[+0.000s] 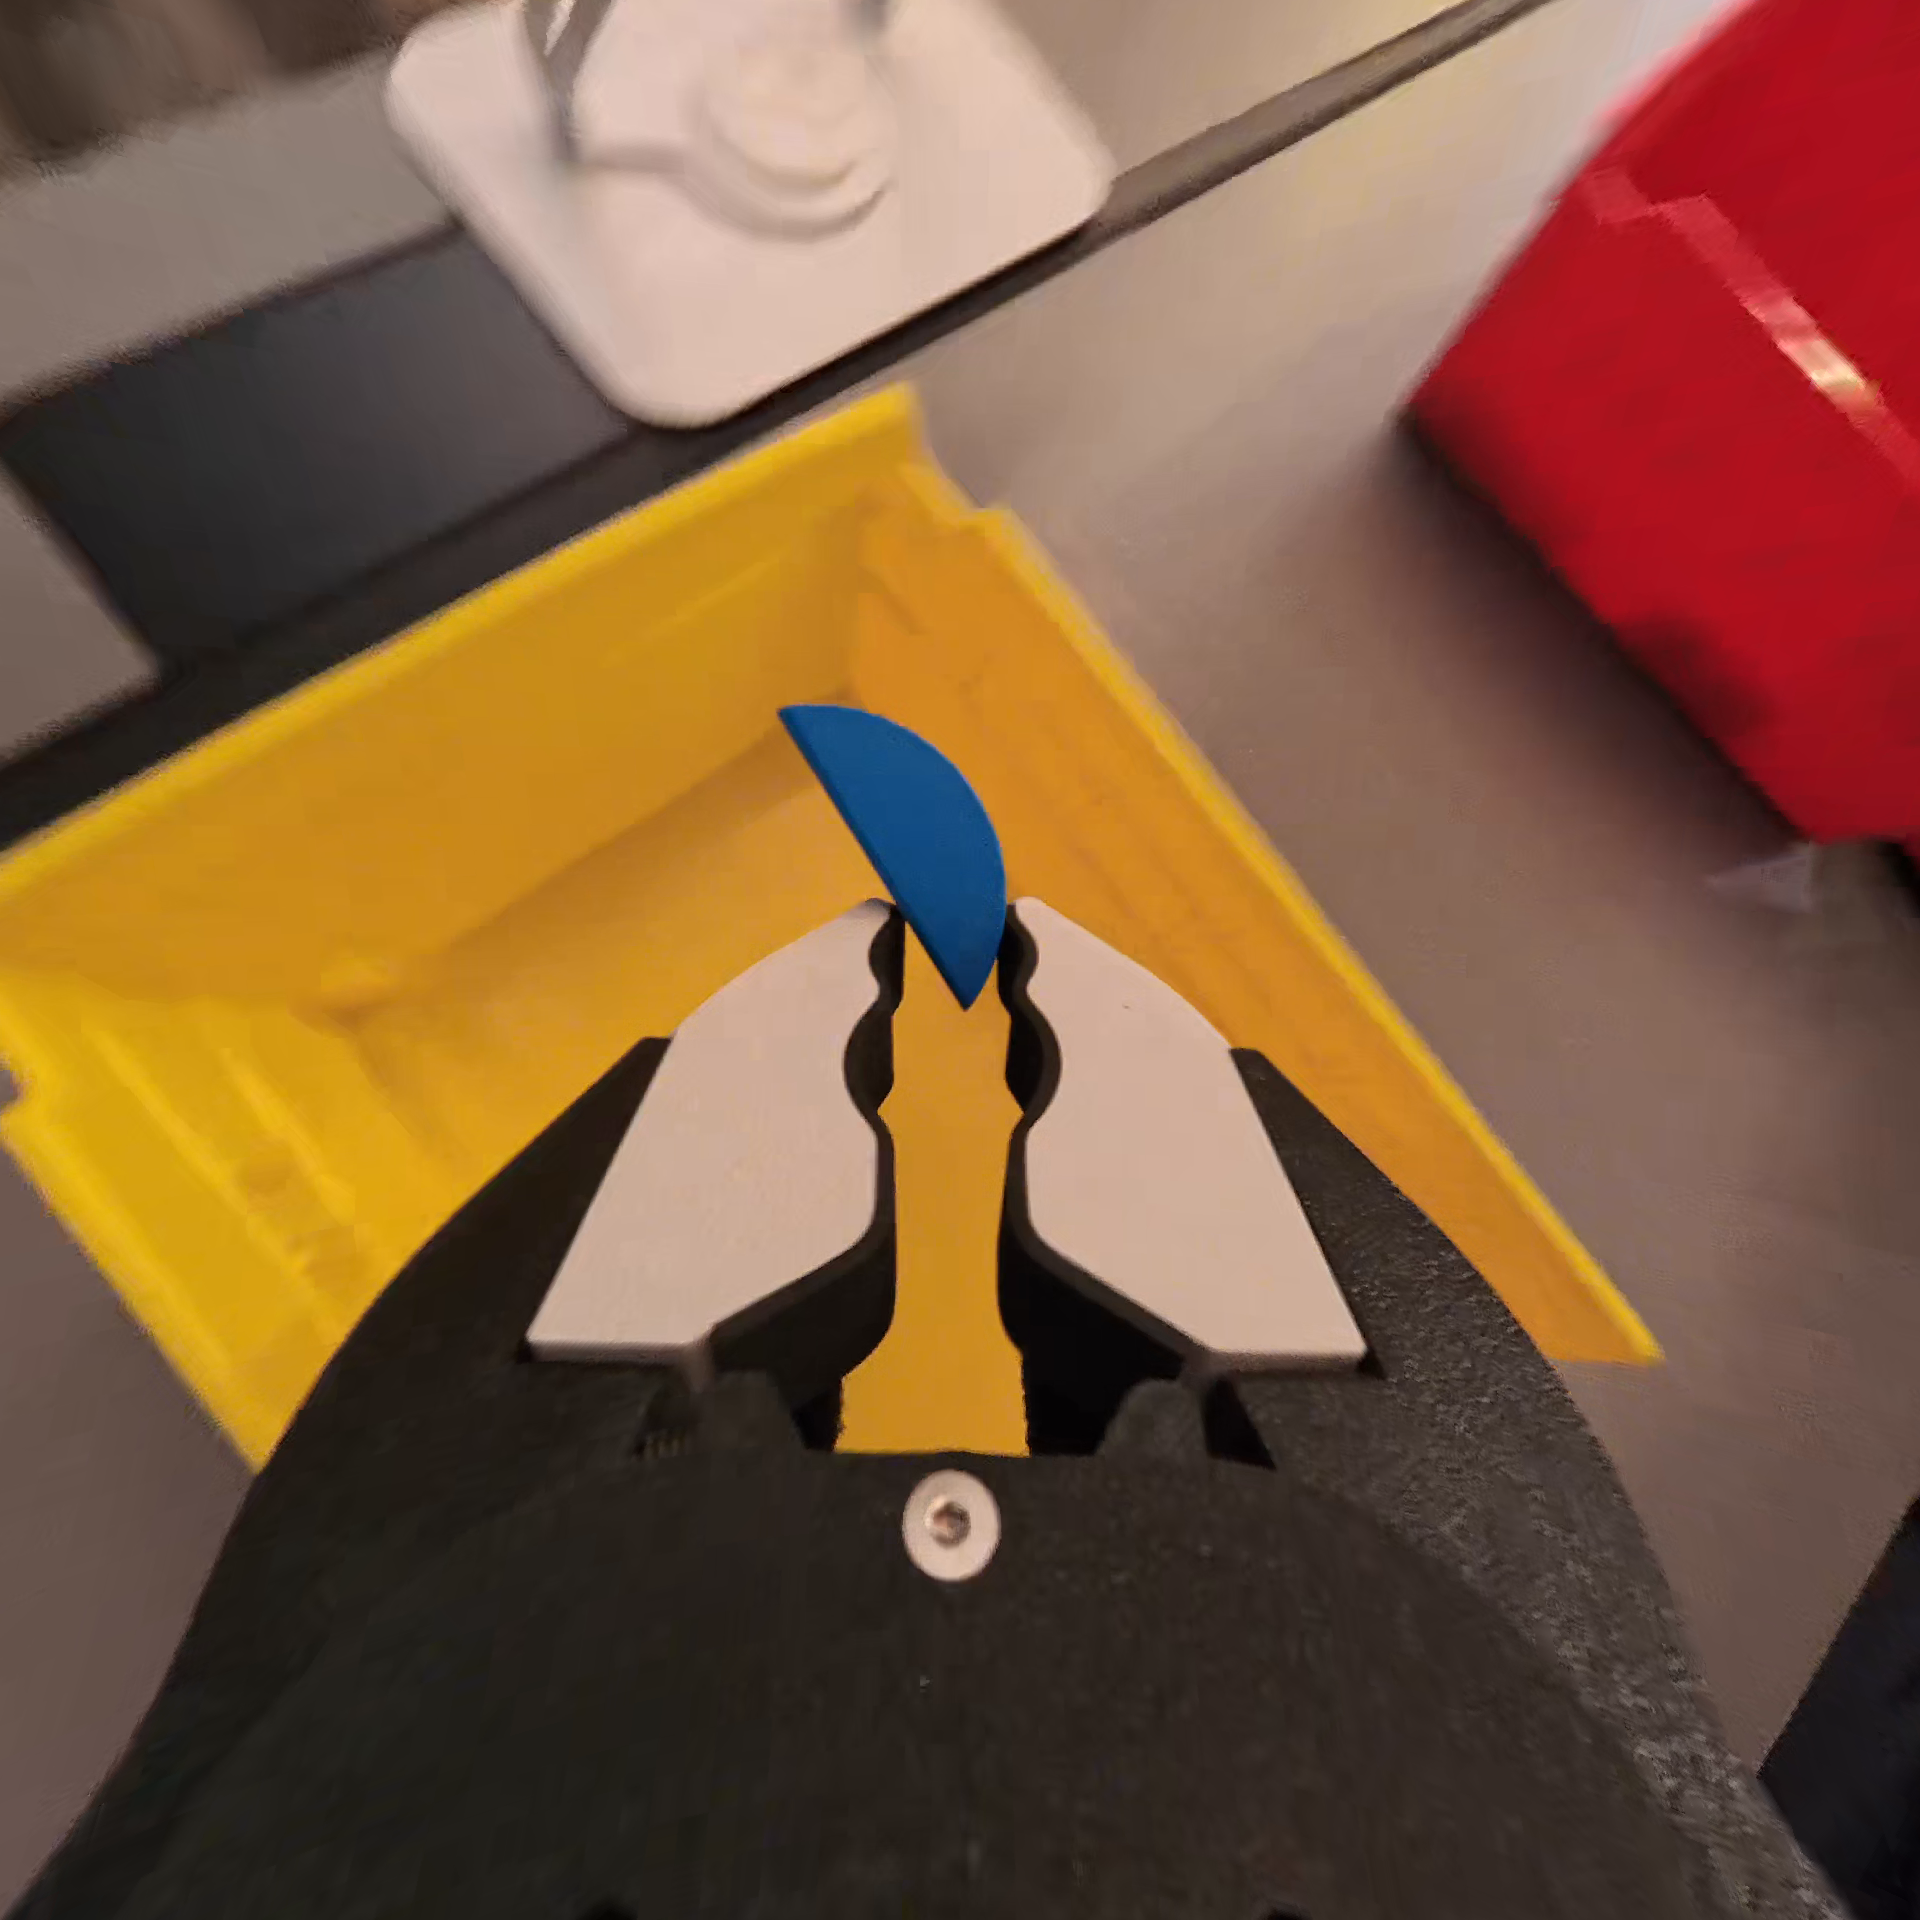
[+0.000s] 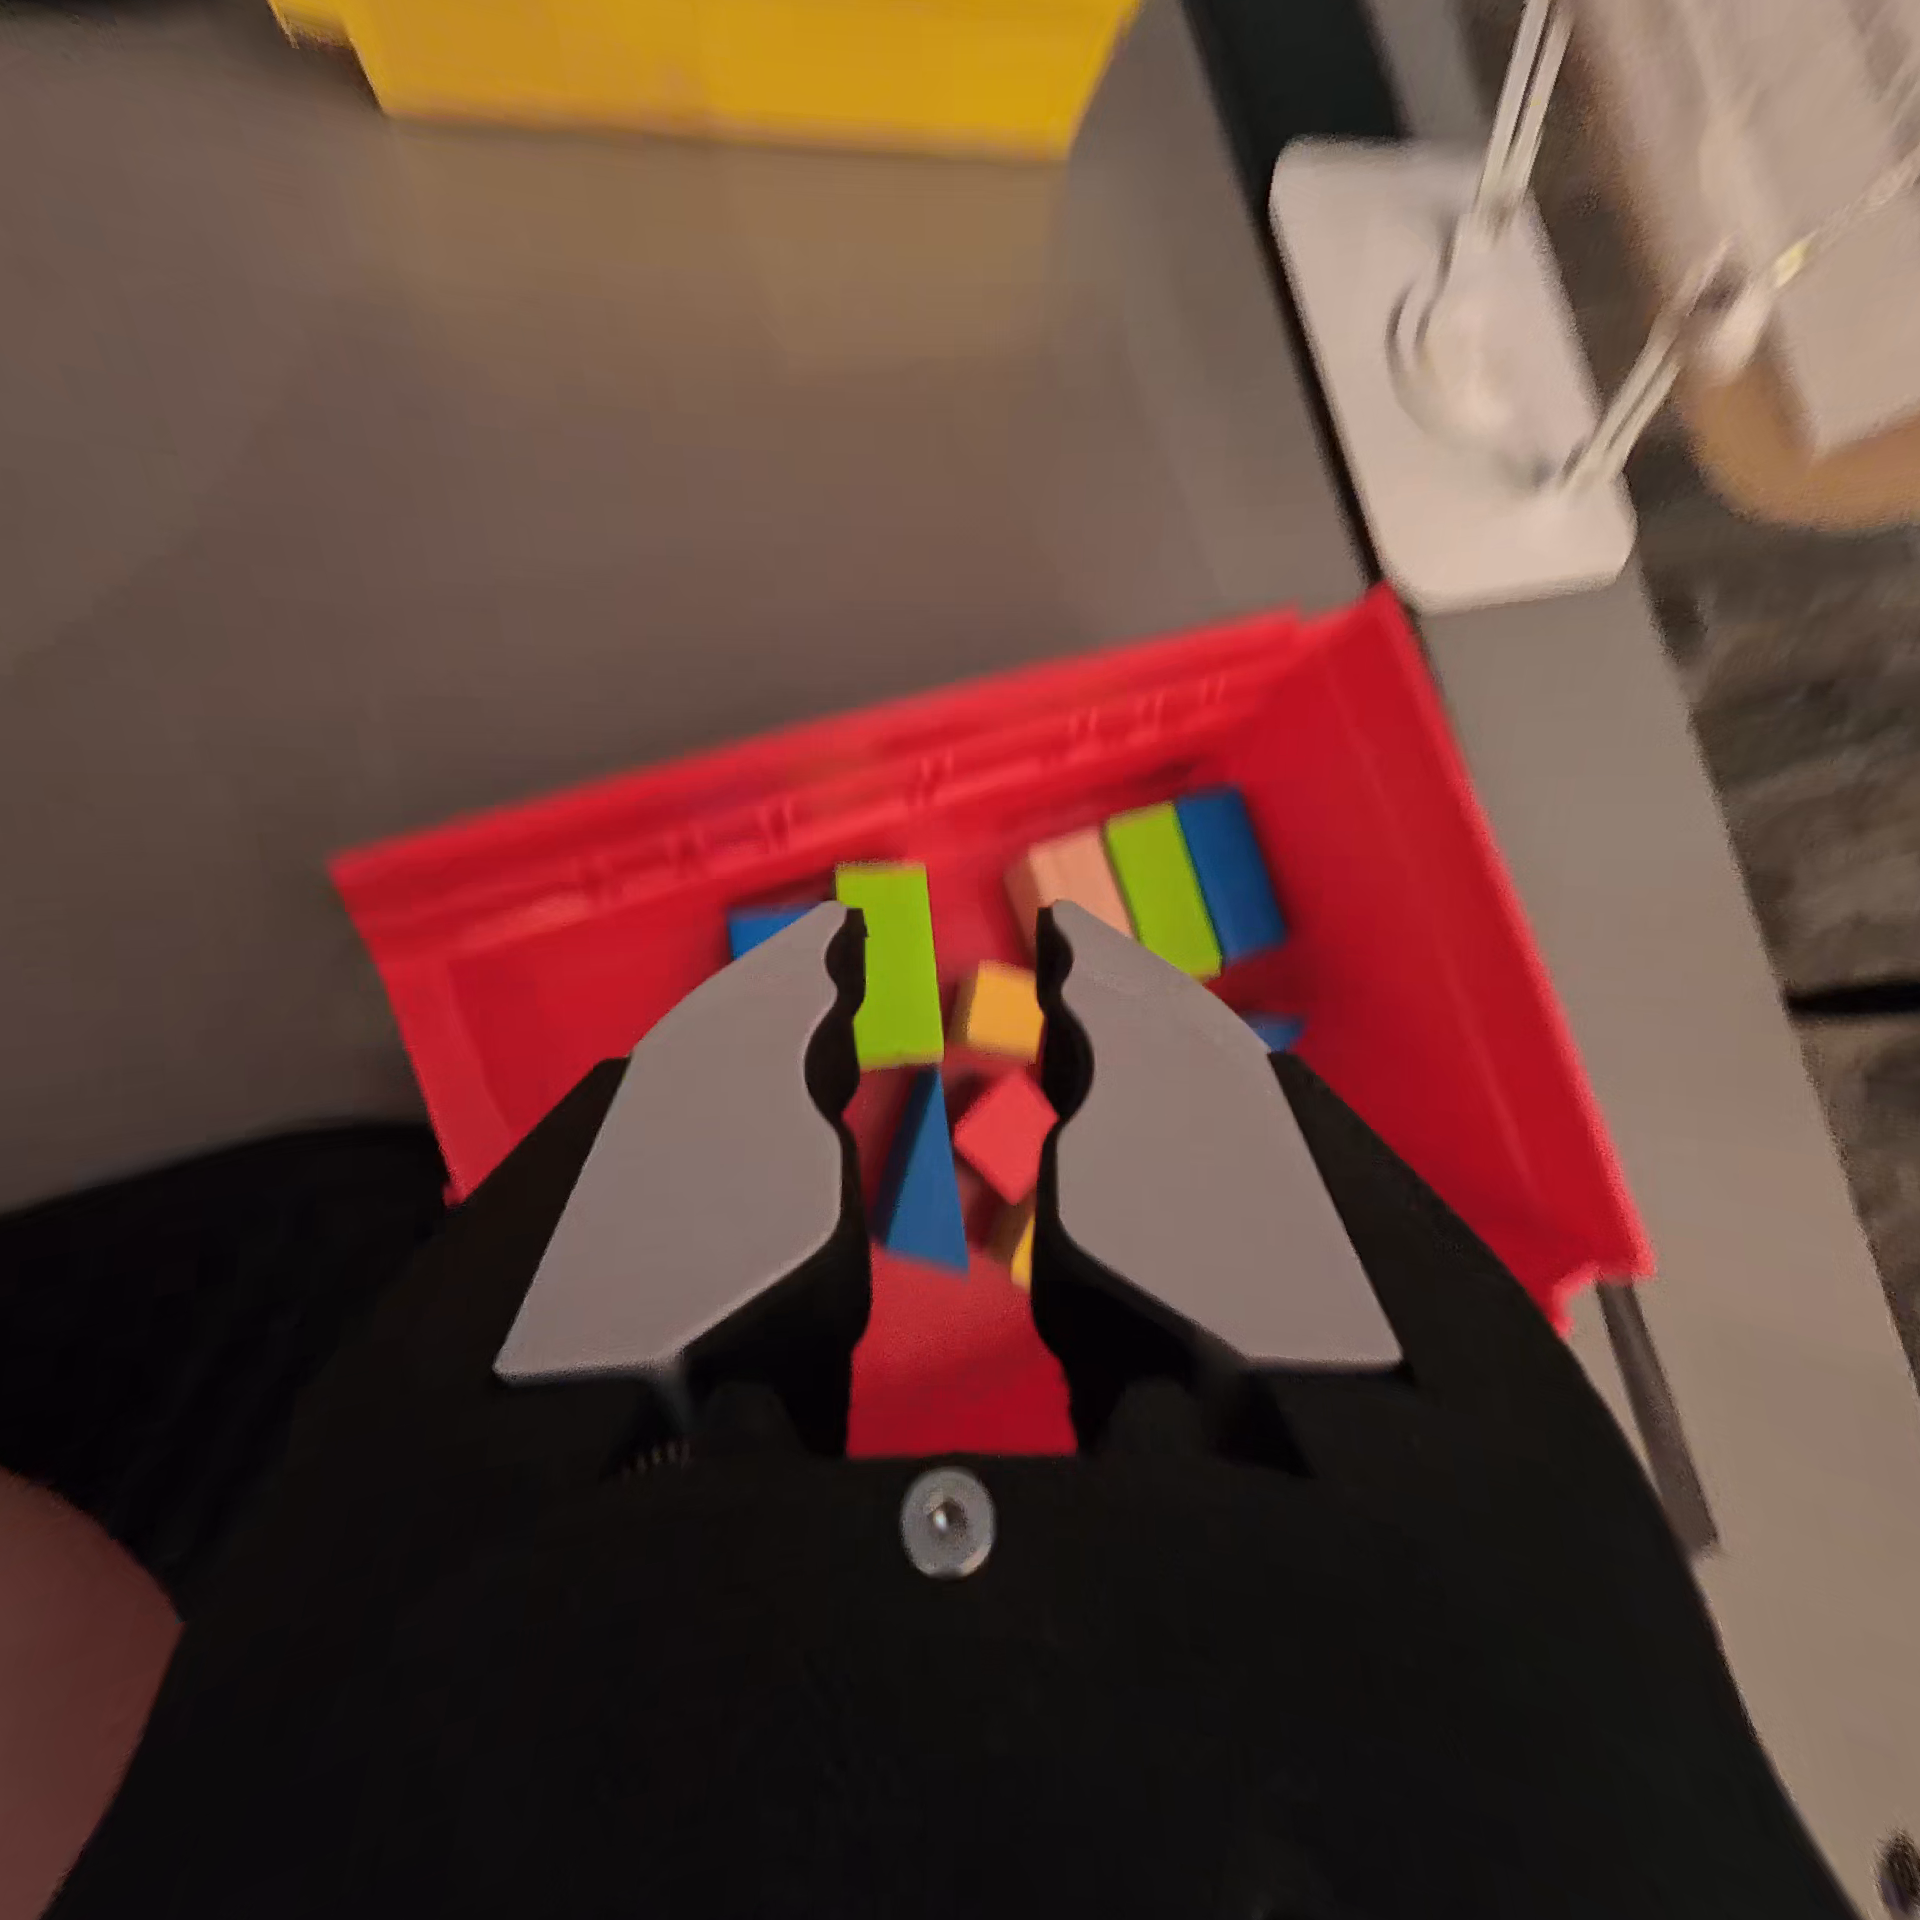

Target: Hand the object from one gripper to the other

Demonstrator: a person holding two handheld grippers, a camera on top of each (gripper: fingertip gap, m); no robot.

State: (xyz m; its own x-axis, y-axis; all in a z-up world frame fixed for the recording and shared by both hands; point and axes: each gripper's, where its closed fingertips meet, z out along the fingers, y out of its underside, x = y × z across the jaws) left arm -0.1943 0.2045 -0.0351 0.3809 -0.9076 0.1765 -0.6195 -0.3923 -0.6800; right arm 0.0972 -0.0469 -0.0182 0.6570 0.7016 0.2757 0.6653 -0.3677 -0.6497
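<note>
Above the yellow bin [image 1: 582, 914], the left gripper [image 1: 951, 914] holds a blue half-disc [image 1: 920, 836] by its lower tip; the fingers [image 1: 748, 1132] are narrow, pinching it. The half-disc stands tilted, mostly sticking out past the fingertips. A red bin [image 1: 1683, 436] sits to the right on the grey worktop [image 1: 1351, 623], apart from the yellow one. The right gripper [image 2: 945, 920] hangs over the red bin [image 2: 1455, 935], its fingers [image 2: 717, 1143] spread apart and holding nothing. Coloured blocks [image 2: 1164, 894] lie inside this bin, among them green, blue, orange and red ones.
</note>
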